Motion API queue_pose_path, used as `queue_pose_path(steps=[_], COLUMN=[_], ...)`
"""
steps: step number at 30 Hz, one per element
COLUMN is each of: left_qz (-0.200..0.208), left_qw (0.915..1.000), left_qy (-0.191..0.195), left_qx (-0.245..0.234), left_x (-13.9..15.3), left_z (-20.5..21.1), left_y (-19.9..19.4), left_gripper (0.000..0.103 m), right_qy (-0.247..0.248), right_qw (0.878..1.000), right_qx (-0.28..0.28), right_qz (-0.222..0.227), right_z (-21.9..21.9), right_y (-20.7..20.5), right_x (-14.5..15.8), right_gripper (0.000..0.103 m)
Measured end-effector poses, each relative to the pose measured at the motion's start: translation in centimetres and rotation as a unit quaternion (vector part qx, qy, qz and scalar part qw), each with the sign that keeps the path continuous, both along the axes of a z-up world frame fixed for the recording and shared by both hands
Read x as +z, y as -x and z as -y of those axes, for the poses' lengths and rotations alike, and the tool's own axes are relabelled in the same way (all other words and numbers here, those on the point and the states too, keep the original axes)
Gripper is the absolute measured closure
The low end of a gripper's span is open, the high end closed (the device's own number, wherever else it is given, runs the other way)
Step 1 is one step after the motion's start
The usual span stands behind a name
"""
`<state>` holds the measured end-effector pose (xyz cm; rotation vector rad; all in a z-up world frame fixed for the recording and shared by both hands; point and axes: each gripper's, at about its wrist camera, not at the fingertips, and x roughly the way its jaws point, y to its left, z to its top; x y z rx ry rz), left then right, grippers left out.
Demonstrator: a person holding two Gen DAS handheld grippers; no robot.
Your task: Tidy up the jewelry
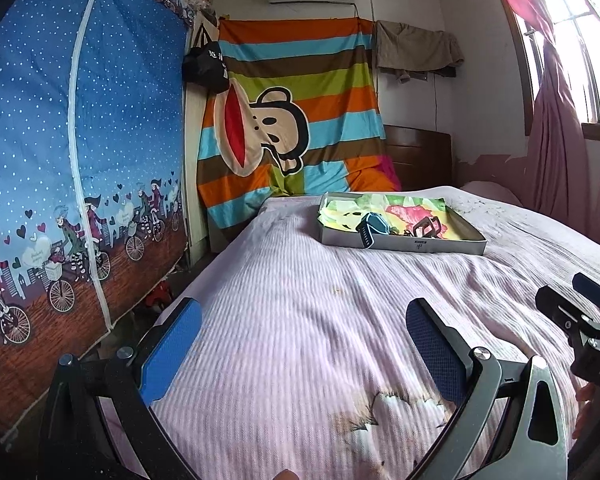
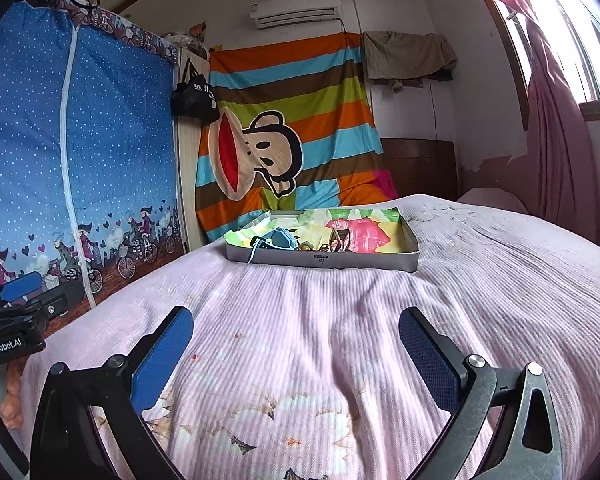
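A shallow grey box [image 1: 416, 246] lined with bright patterned paper sits on the pink bed, far from both grippers; it also shows in the right wrist view [image 2: 328, 261]. Inside lie a blue watch [image 1: 374, 229] [image 2: 278, 239], a dark bracelet-like piece [image 1: 428, 227] [image 2: 338, 240] and small trinkets. My left gripper [image 1: 304, 344] is open and empty above the near bedspread. My right gripper [image 2: 296, 354] is open and empty, also over the near bedspread. Each gripper shows at the edge of the other's view.
The pink striped bedspread [image 1: 300, 300] covers the bed. A blue fabric wardrobe [image 1: 80, 160] stands close on the left. A striped monkey sheet [image 1: 292, 120] hangs at the back. Pink curtains [image 1: 556, 140] and a window are on the right.
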<state>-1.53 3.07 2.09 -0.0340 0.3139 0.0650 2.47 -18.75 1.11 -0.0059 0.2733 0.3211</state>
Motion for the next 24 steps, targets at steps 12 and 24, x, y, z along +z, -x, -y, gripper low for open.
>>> queue_pose_path(steps=[12,24], left_qz=[0.003,0.011], left_qw=[0.9997,0.9997], left_qy=[0.005,0.006], left_qx=[-0.022,-0.020], left_x=[-1.8,-1.8], left_z=[-0.7,-1.1], left_y=[-0.8,-0.5], left_gripper=[0.003,0.003], right_qy=[0.011,0.010], right_qw=[1.000,1.000], right_qx=[-0.001,-0.007], right_qz=[0.005,0.000], right_z=[-1.1,-0.9], right_y=[0.0,-0.4], right_x=[-0.7,-0.7], right_gripper=[0.000,0.000])
